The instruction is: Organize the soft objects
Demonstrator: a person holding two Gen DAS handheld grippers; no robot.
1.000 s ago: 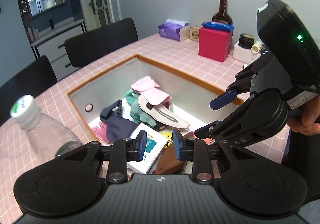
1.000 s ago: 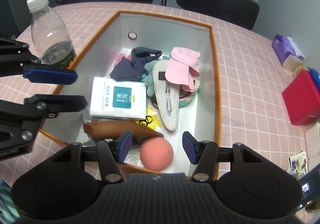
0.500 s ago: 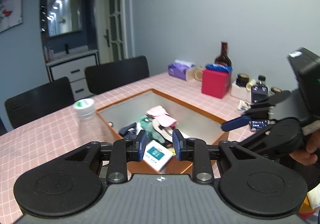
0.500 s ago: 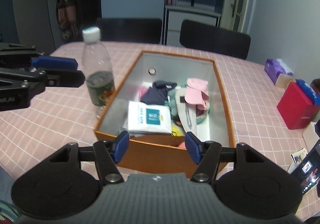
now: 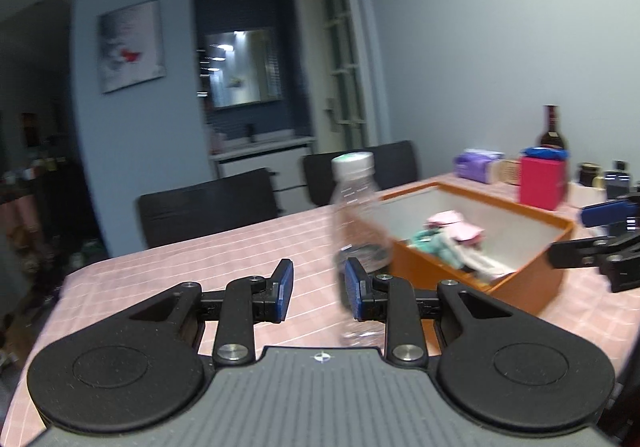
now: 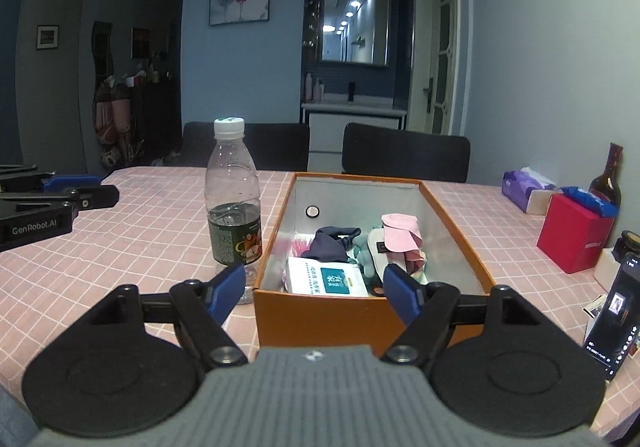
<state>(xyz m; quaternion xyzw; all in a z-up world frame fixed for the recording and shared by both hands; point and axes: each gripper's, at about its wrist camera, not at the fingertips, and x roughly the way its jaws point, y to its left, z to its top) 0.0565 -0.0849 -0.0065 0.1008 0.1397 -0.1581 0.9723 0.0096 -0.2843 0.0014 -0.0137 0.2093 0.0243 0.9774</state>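
An orange box [image 6: 320, 311] with a white inside stands on the pink checked table [image 6: 140, 231]. It holds soft things: a pink cloth [image 6: 400, 237], a navy cloth [image 6: 332, 243], a teal plush [image 6: 362, 253] and a white wipes pack [image 6: 326, 281]. My right gripper [image 6: 314, 291] hangs in front of the box's near wall, its jaws opening with nothing between them. My left gripper [image 5: 318, 289] is held to the left of the box, its jaws a little apart and empty; it also shows at the edge of the right wrist view [image 6: 60, 199]. In the blurred left wrist view the box [image 5: 472, 271] lies to the right.
A clear water bottle [image 6: 234, 207] stands just left of the box, close behind my left gripper's right finger in the left wrist view [image 5: 354, 215]. A red box [image 6: 574, 237], a tissue pack [image 6: 524, 187], a dark bottle [image 6: 608, 177] and a propped phone [image 6: 620, 311] stand at the right. Black chairs [image 6: 404, 151] line the far side.
Both grippers drew back from above the box and tipped up towards level. The right jaws widened. The pink ball near the right gripper is out of sight behind the box wall.
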